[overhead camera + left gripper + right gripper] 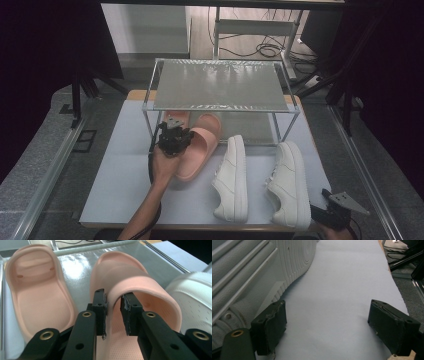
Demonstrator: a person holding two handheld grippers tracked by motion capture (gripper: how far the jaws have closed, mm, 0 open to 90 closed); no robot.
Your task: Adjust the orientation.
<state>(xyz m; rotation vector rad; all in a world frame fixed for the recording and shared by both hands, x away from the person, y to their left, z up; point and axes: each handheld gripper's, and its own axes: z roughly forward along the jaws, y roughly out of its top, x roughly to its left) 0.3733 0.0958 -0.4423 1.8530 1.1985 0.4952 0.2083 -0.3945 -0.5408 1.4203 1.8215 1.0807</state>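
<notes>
Pale blue-white surface [125,165], wood edge at back. Grey carpet floor [35,165] both sides. Dark curtains [45,45] left, right. Metal frame legs [76,102], black cables [265,49] on wooden floor behind. Dim overhead light.

The person's left forearm [145,210] reaches from the near edge toward the far side, its hand [164,165] wrapped around the black two-jaw left claw [113,306]. That claw's jaws are nearly closed, pads pressing a thin strap. The black right claw [327,327] sits low at the near right corner, jaws spread wide, gripping nothing.
</notes>
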